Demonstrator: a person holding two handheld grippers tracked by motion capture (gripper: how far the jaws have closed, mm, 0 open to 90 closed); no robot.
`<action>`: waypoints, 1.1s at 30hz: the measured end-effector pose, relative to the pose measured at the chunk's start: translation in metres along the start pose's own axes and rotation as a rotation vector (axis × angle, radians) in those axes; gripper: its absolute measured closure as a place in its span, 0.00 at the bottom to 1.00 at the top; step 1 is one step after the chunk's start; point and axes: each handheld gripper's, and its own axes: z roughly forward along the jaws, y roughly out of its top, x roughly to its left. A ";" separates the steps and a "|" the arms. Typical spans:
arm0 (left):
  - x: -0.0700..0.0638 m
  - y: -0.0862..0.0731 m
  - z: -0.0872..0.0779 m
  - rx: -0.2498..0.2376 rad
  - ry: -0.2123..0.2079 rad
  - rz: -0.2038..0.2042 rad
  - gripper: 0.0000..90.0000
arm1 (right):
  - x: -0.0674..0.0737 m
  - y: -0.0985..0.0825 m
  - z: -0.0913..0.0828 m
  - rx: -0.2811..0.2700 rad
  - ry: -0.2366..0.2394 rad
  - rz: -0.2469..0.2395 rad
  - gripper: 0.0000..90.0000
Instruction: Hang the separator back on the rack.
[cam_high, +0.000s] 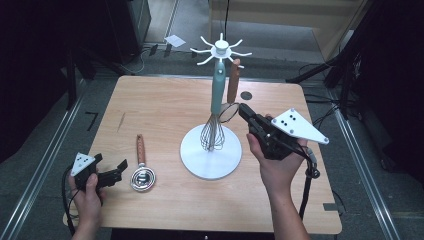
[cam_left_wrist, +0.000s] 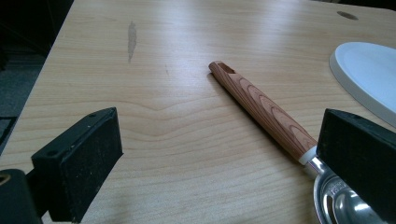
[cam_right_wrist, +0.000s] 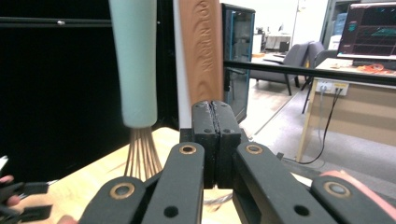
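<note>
On the white rack (cam_high: 210, 159), your right hand-held gripper (cam_high: 243, 110) is clamped shut at the strainer (cam_high: 229, 111), which hangs by its wooden handle beside the teal whisk (cam_high: 216, 107), probably to steady it on its hook. Your right arm reaches forward over the counter (cam_high: 165, 107); your left hand-held gripper (cam_high: 112, 171) rests open beside the second strainer (cam_high: 142, 176).

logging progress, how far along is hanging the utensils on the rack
Done: the whisk hangs on the rack. In hand: the right gripper is shut at the head of the wood-handled strainer hanging beside it. Left: the wood-handled scoop lies on the table by the open left gripper, not yet picked up.
</note>
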 end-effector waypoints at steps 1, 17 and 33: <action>0.000 0.000 0.000 0.000 0.000 0.001 0.00 | -0.001 0.000 0.003 -0.009 -0.008 -0.010 1.00; -0.001 0.000 0.000 -0.002 0.001 0.004 0.00 | -0.006 0.019 0.028 -0.078 -0.075 -0.086 1.00; -0.001 0.000 0.000 0.004 -0.002 0.010 0.01 | -0.010 0.031 0.038 -0.100 -0.064 -0.127 1.00</action>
